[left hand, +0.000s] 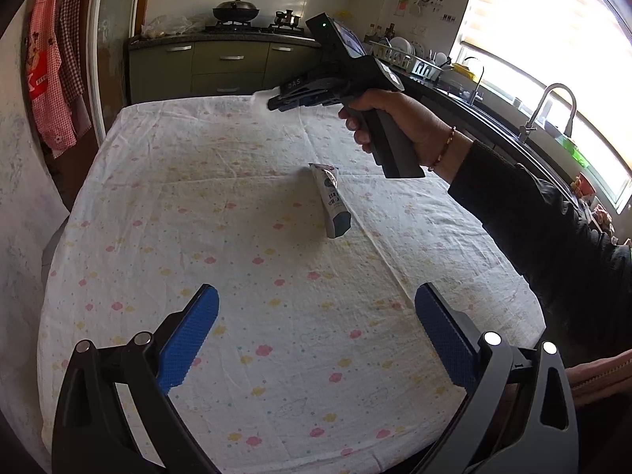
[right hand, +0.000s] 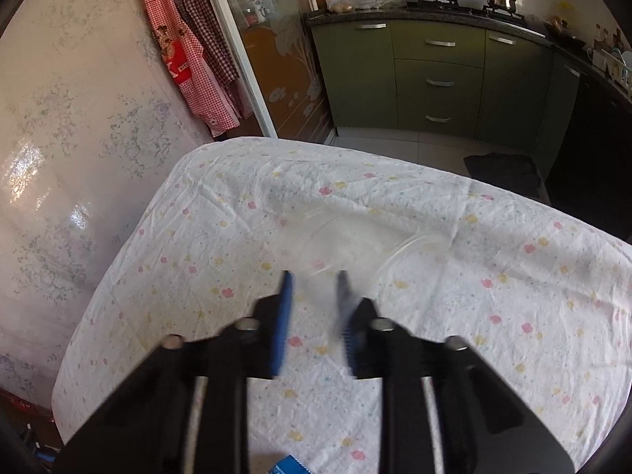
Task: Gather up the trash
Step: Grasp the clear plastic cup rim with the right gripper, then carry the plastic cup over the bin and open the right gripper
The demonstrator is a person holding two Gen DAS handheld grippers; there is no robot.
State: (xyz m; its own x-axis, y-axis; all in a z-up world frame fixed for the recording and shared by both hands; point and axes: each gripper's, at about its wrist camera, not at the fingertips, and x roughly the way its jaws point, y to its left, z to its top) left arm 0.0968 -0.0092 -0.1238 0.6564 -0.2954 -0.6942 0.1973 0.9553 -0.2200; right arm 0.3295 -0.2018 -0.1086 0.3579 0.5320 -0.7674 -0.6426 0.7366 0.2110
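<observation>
On the bench draped in a white flower-print cloth (left hand: 245, 213), a grey-and-white crumpled wrapper (left hand: 331, 201) lay mid-surface. Beyond it, the right gripper (left hand: 272, 100) had its jaws clamped on something white. Nearer than the wrapper, the left gripper (left hand: 316, 331) hung with jaws wide apart.

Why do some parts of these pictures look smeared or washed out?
Left wrist view: the window glares white and the fisheye bends the table edges. Right wrist view: the right hand-held gripper is motion-blurred, while the cabinets behind stay sharp.
</observation>
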